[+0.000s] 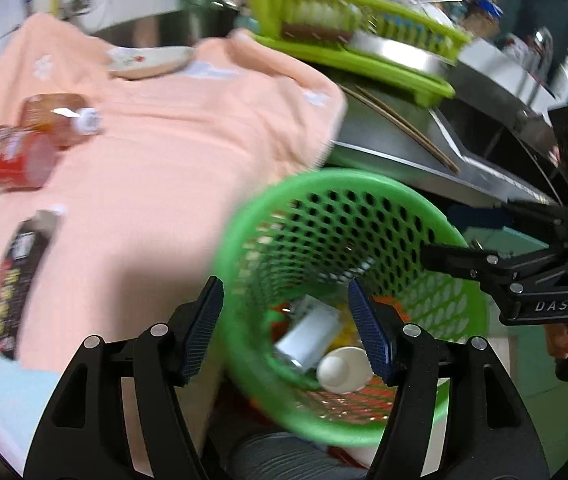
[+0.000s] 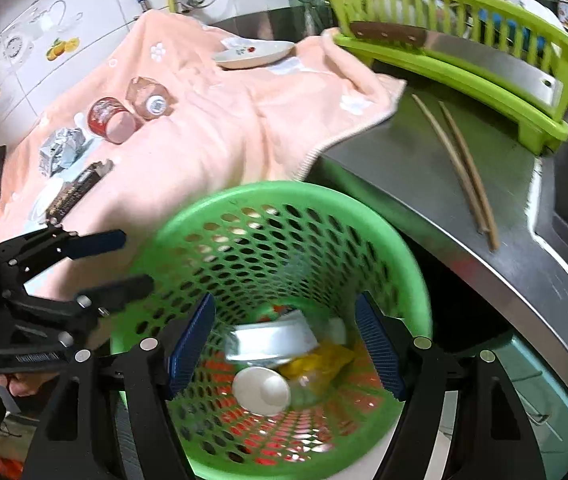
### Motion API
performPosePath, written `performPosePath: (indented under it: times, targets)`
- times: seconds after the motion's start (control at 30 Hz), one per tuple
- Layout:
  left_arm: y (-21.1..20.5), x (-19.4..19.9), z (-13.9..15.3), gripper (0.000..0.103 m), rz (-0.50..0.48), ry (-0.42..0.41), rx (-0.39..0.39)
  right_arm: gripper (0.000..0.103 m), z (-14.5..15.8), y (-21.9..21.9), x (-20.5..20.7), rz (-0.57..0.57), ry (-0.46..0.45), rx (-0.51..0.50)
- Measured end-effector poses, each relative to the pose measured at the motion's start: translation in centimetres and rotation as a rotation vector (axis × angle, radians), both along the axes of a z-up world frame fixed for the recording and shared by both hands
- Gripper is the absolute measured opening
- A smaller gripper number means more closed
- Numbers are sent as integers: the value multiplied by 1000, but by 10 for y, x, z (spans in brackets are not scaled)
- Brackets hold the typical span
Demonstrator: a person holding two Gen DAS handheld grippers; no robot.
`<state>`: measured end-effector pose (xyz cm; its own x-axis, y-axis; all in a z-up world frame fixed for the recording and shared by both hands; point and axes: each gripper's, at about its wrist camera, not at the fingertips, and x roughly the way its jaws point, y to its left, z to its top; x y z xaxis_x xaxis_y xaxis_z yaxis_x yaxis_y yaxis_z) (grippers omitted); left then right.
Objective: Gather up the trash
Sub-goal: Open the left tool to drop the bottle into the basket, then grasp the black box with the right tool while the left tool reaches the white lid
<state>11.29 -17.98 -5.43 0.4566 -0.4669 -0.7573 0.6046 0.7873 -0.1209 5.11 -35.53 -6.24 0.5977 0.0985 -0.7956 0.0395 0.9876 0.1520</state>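
Your left gripper [image 1: 285, 326] and right gripper [image 2: 284, 342] both gape wide, holding nothing, over the green basket [image 2: 188, 216] below the counter edge. Inside it: a white cup [image 2: 262, 390], a silver carton [image 2: 272, 340], a yellow wrapper [image 2: 319, 360]. Further out on the peach towel [image 2: 224, 132] (left side blurred) lie a dark wrapper [image 2: 78, 190], crumpled foil [image 2: 62, 150], a red can [image 2: 110, 120], a bottle [image 2: 150, 100], then a saucer [image 2: 254, 54]
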Motion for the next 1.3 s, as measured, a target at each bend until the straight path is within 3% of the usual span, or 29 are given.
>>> performPosePath:
  times: [0.43,0.8,1.07,1.3]
  targets:
    - [146,19,25,64,305,-17,-53,70,17,110,61,148,41,151]
    - [259,27,24,65,526,-4,-123,67,17,195,133,154,145,320]
    - [293,34,21,66,590,-6,-145,64,8,233,174,100,203,368]
    - [311,42,15,66,616,6,-170,61,2,256,201,29,239,325]
